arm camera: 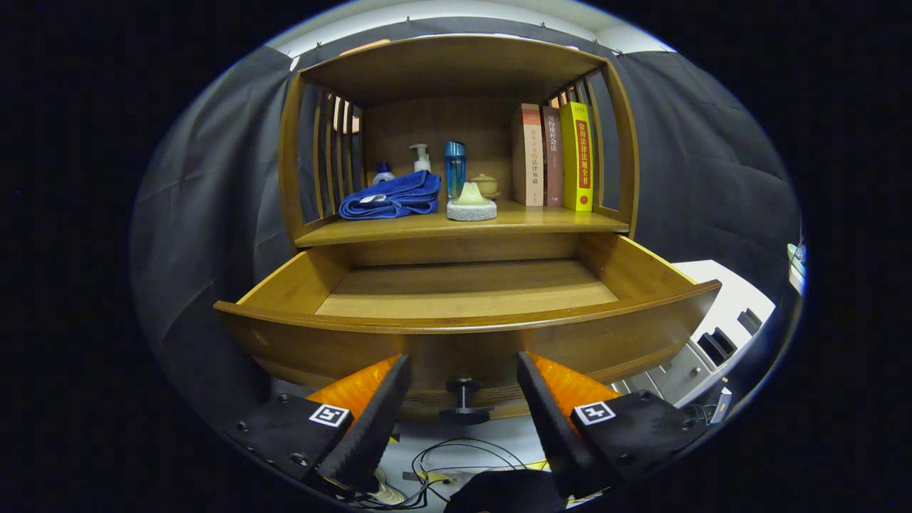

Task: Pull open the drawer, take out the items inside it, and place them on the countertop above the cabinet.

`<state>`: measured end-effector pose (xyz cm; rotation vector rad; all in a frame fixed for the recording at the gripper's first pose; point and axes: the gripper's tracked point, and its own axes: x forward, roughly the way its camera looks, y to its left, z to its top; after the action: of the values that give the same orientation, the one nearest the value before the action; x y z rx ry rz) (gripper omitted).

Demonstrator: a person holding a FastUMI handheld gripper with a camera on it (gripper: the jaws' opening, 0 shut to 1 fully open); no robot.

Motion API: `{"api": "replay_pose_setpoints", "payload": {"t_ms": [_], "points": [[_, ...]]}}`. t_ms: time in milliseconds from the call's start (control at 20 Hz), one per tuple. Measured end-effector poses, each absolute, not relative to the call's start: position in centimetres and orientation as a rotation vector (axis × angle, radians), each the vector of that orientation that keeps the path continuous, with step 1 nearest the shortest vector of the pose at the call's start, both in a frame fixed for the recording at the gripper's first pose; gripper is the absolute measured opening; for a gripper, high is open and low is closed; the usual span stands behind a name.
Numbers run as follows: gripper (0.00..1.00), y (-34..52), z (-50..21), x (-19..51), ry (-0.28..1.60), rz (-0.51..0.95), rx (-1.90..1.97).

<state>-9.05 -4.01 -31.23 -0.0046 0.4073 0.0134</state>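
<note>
The wooden drawer (pixel 463 324) stands pulled out toward me, and its bare wooden floor (pixel 467 288) shows nothing lying on it. Its dark knob (pixel 463 399) sits on the drawer front, between my fingers and a little ahead of them. My gripper (pixel 463 367) is open, with nothing held. On the countertop (pixel 541 221) above the drawer lie a folded blue towel (pixel 390 196), a pale cone-shaped piece on a round white base (pixel 472 203), a blue tumbler (pixel 454 165), a white pump bottle (pixel 421 157), a small bottle (pixel 383 172) and a small lidded pot (pixel 486 184).
Three upright books (pixel 554 155) stand at the right end of the countertop. Slatted wooden sides and a top board enclose that shelf. Black cloth hangs on both sides. A white unit with slots (pixel 719 335) stands right of the drawer. Cables (pixel 456 463) lie below the fingers.
</note>
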Motion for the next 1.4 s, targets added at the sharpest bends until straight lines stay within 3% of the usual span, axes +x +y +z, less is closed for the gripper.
{"api": "replay_pose_setpoints", "payload": {"t_ms": [1400], "points": [[0.99,-3.0,-34.1,5.2,0.404,0.005,-0.101]]}}
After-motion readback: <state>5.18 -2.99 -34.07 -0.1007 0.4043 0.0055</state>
